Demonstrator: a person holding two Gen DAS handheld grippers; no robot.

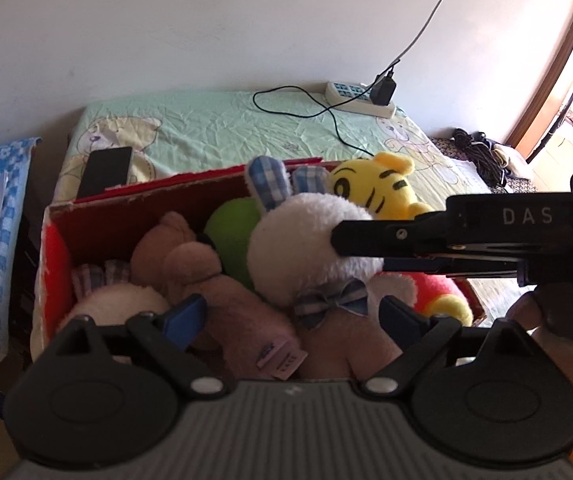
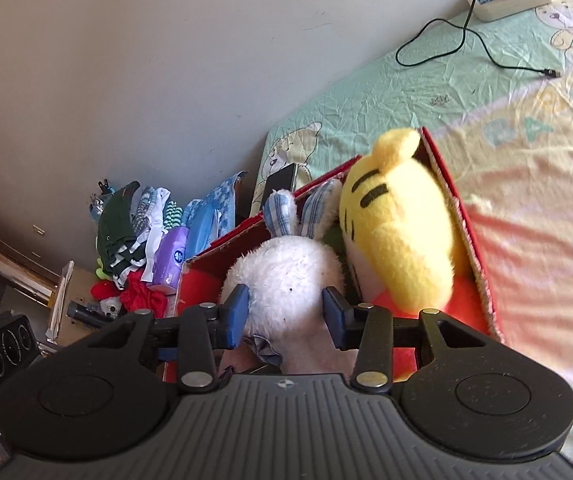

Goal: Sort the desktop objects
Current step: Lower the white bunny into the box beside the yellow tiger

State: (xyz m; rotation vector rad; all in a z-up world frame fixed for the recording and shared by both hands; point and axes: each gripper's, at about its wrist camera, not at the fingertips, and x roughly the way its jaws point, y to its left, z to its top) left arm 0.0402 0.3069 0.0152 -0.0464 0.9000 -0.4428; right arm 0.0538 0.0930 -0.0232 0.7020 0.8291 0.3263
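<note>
While right tool (image 2: pixel 285 314) clamps white rabbit (image 2: pixel 286 280), its face hidden; left tool (image 1: pixel 290 314) agape.

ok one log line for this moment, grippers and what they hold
right gripper: shut on white bunny plush | left gripper: open, holds nothing, over red box | yellow tiger plush: in box

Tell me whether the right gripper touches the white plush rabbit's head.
Touching. In the right wrist view both blue pads of the right gripper press the white plush rabbit's head.
</note>
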